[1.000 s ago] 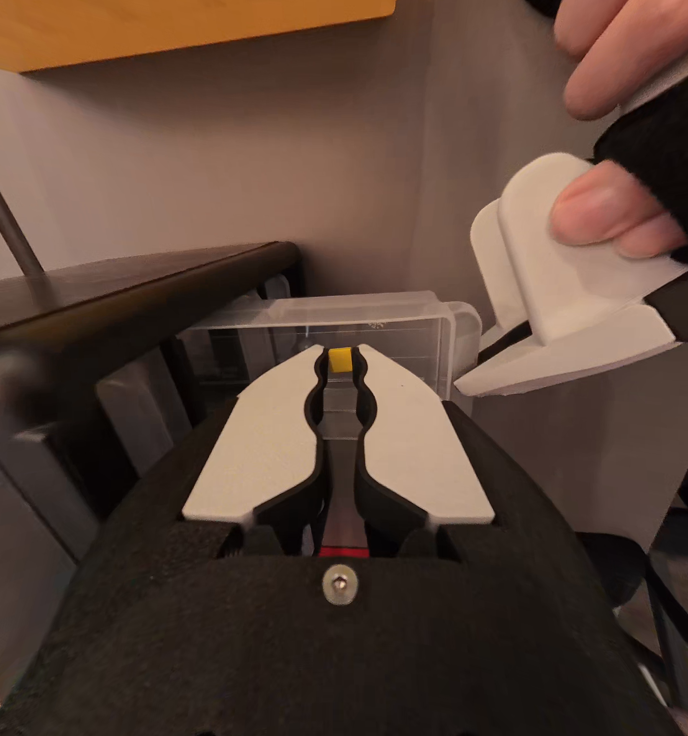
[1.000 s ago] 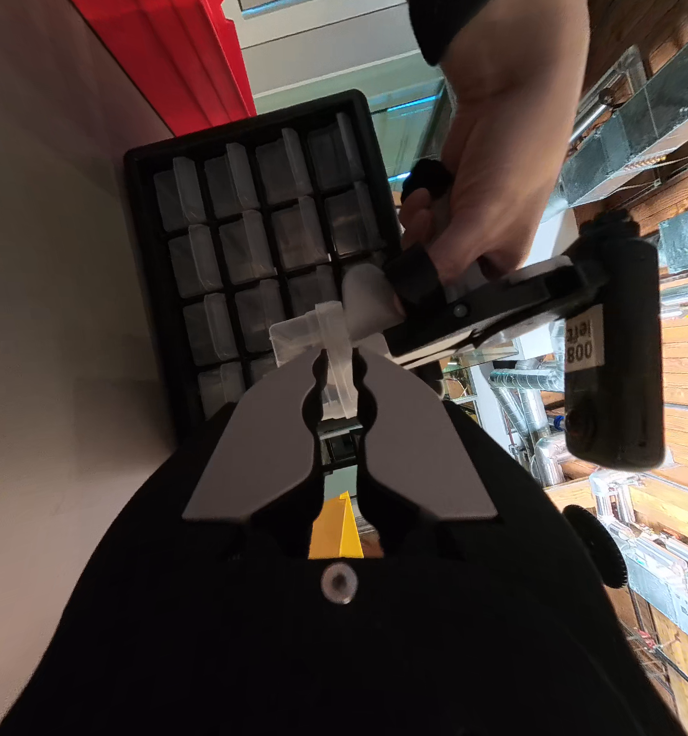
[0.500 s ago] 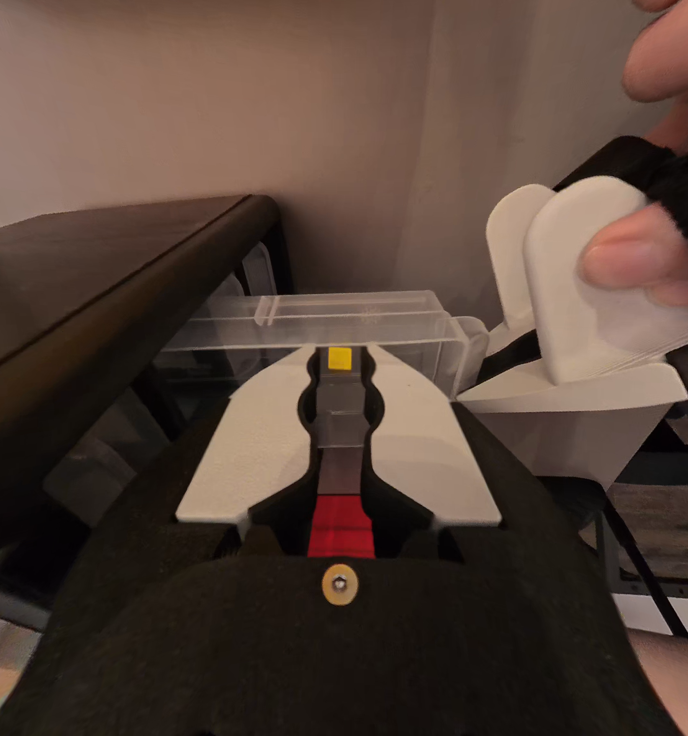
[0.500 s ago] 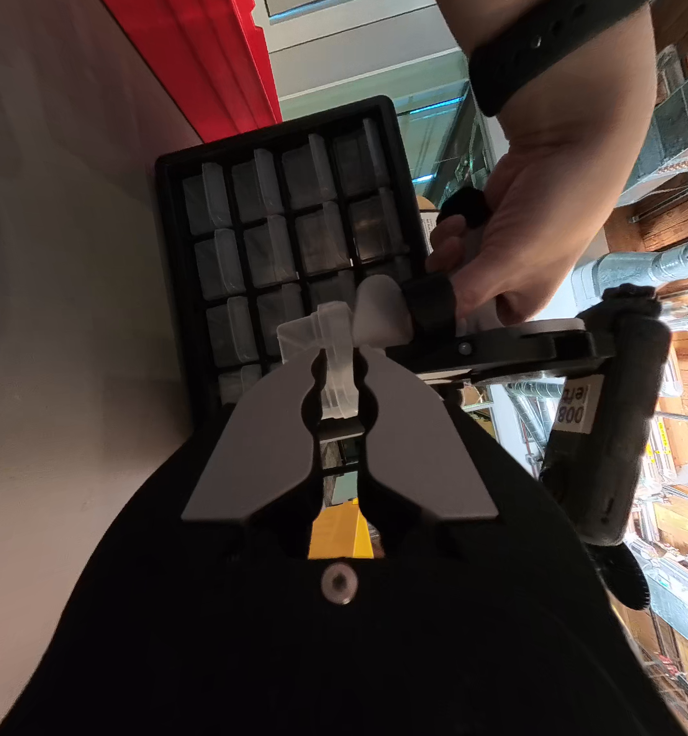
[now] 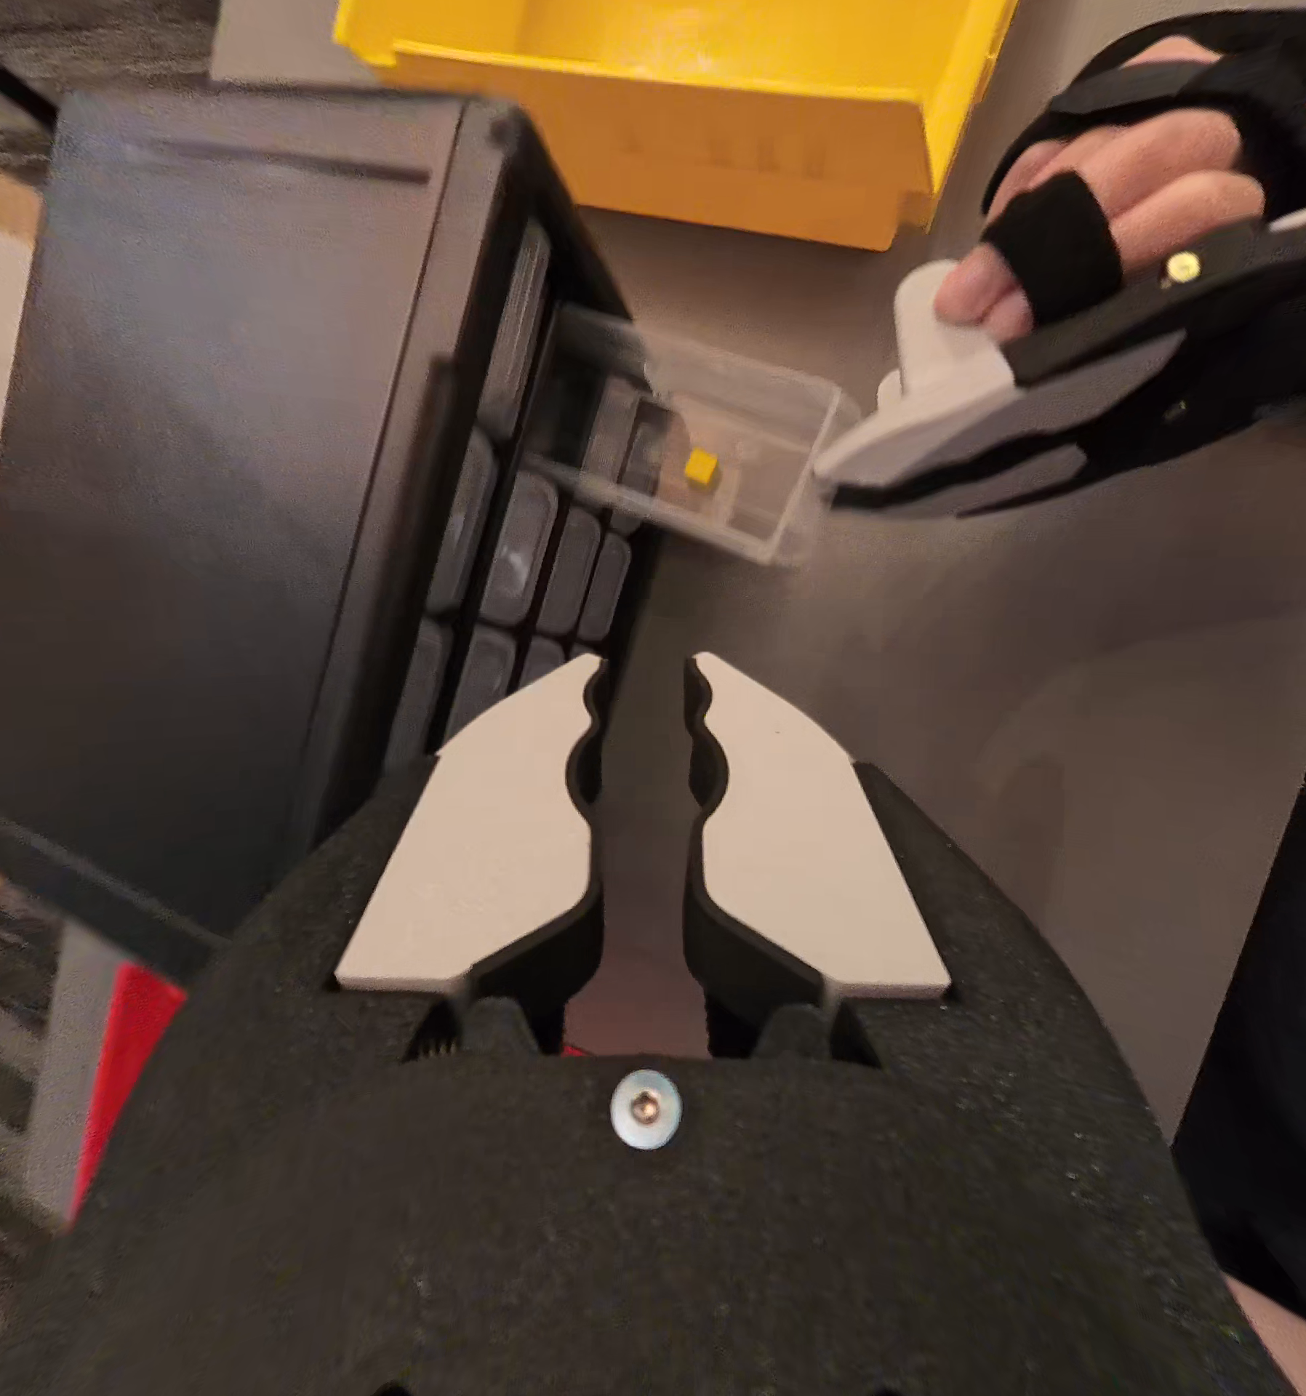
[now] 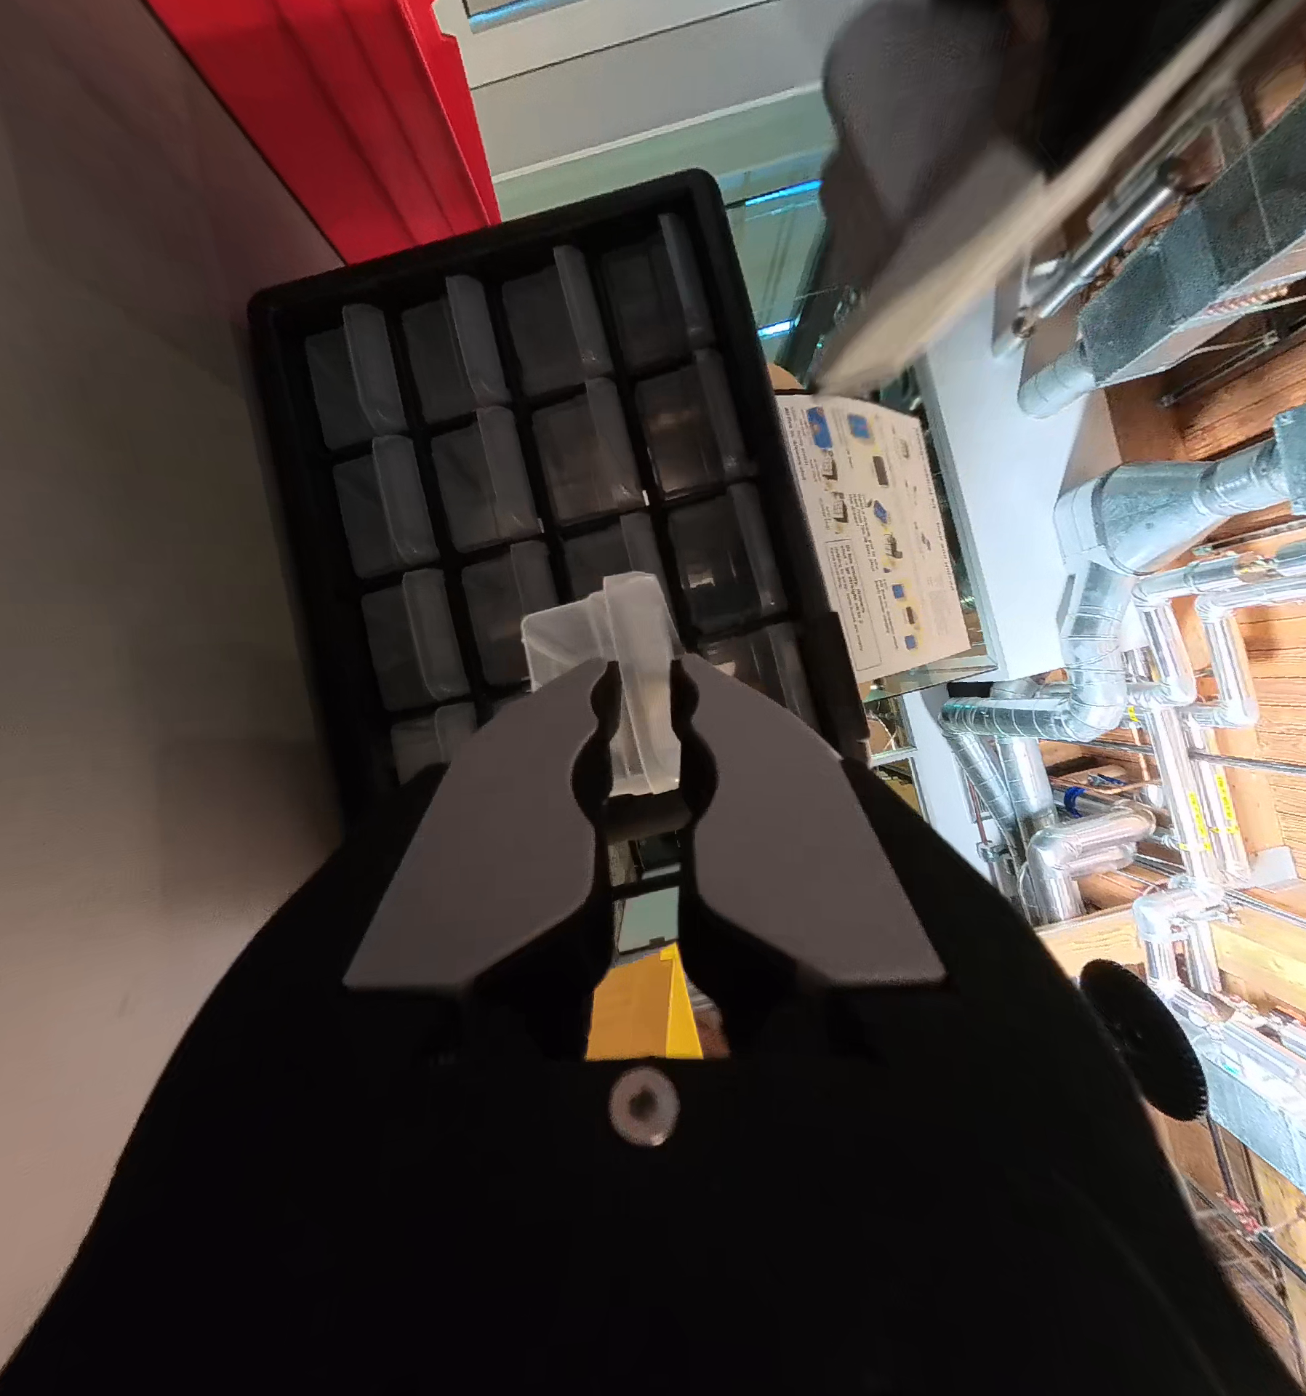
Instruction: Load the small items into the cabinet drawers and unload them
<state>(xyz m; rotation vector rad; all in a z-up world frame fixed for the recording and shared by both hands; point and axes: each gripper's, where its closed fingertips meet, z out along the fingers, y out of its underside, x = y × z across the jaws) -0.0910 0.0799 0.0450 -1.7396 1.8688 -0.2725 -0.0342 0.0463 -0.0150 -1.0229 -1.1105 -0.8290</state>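
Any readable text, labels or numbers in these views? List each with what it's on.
Printed sheet beside the drawer cabinet: text too small to read.
Yellow tags on the pipes: too small.
Yellow bin front: faint marks, blurred.
No other text visible.

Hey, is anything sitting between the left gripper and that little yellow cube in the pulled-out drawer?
Nothing visible does. The left gripper is open and empty, the yellow cube lies in the clear drawer, open on top. The right gripper grips its front handle, off to one side.
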